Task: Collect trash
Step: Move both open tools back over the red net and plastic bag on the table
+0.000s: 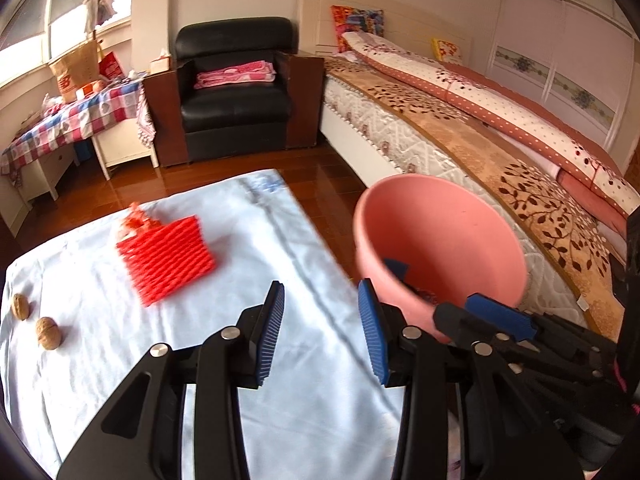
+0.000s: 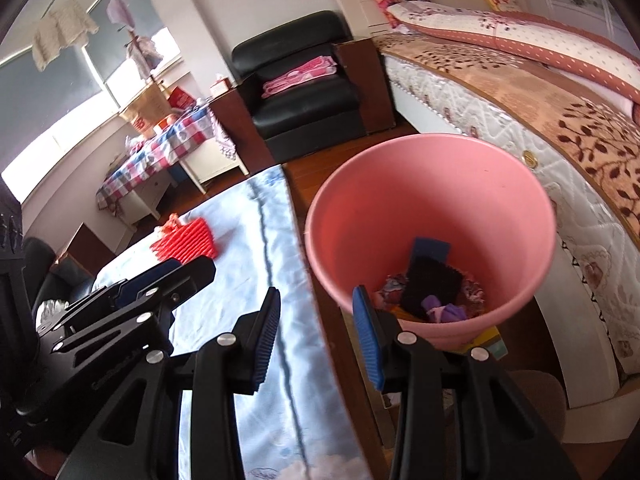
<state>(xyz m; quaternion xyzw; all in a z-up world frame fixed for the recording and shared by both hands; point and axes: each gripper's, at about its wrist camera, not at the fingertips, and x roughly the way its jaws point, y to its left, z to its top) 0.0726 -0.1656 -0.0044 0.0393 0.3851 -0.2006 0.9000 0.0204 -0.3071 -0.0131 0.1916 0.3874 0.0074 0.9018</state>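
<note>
A red foam net (image 1: 166,258) lies on the table's light blue cloth (image 1: 120,340), ahead and left of my left gripper (image 1: 324,332). That gripper is open, with only cloth between its blue pads. Two walnuts (image 1: 48,332) rest near the cloth's left edge. A pink bin (image 2: 432,200) stands just past the table's right edge and holds a black piece, a blue piece and purple scraps (image 2: 444,312). My right gripper (image 2: 316,336) is open and empty; it hovers over the table edge, its right finger in front of the bin's near wall. The net (image 2: 186,242) shows beyond the left gripper's fingers (image 2: 152,278).
A bed (image 1: 480,128) runs along the right, close behind the bin. A black armchair (image 1: 236,92) with folded pink cloth stands at the back. A side table with a checked cloth (image 1: 72,120) is at the far left. Brown wood floor (image 1: 320,176) lies between them.
</note>
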